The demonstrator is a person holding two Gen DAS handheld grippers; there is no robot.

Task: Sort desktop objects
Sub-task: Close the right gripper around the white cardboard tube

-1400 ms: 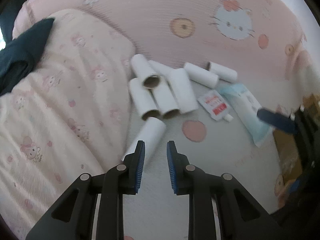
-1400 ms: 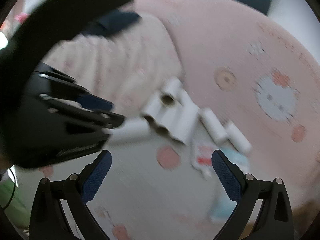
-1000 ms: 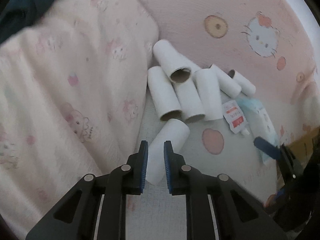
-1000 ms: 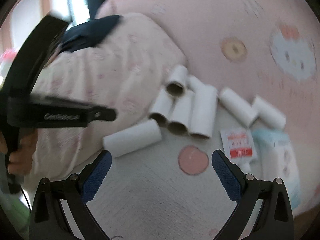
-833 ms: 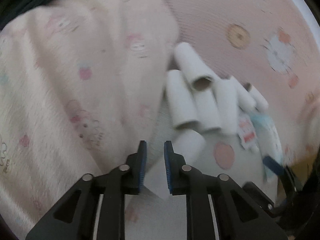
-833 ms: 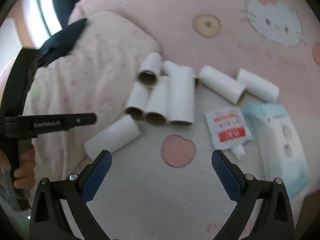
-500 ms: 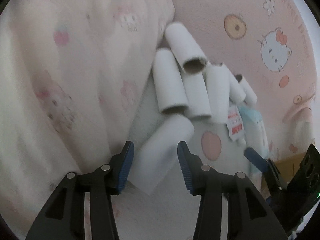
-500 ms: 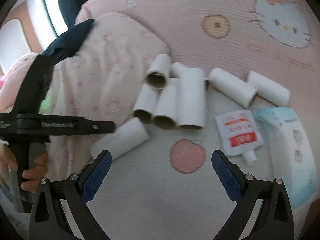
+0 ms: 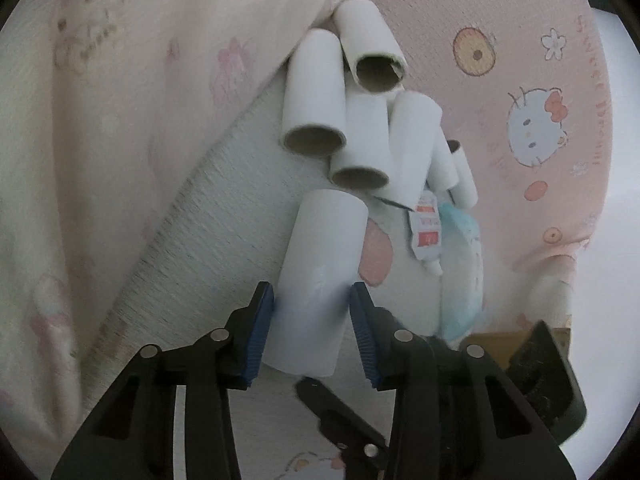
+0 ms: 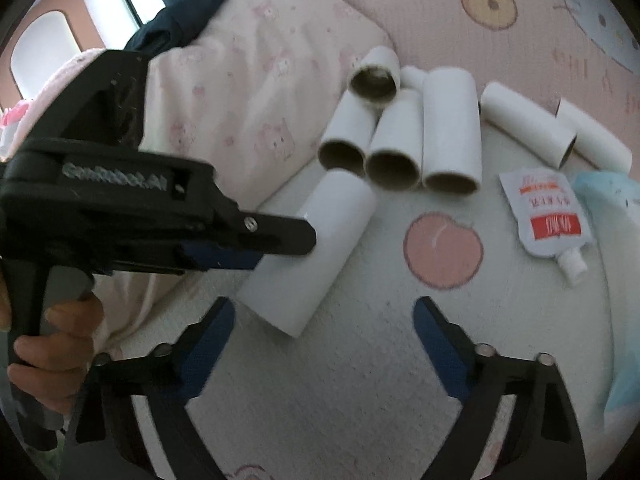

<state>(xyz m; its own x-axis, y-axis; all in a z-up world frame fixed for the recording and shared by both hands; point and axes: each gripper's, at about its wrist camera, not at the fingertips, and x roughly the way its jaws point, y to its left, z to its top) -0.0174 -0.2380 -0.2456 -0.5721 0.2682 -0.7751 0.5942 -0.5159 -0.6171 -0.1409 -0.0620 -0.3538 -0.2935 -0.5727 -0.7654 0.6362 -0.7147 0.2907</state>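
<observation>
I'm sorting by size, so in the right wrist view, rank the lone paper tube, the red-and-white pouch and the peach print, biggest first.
1. Lone paper tube, though it lies nearest the camera.
2. Peach print and red-and-white pouch look alike; not ranked.

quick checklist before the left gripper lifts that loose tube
1. Loose tube between left gripper fingers: ok.
2. Pads pressing the tube: cannot tell; jaws are closing, edges blurred.
3. Tube apart from the tube pile: ok, a small gap shows.
4. Right gripper out of the way: not ok; its closing jaws hang just short of the tube's near end, nothing between them.
5. Pouch and blue pack off to the side: ok.
</observation>
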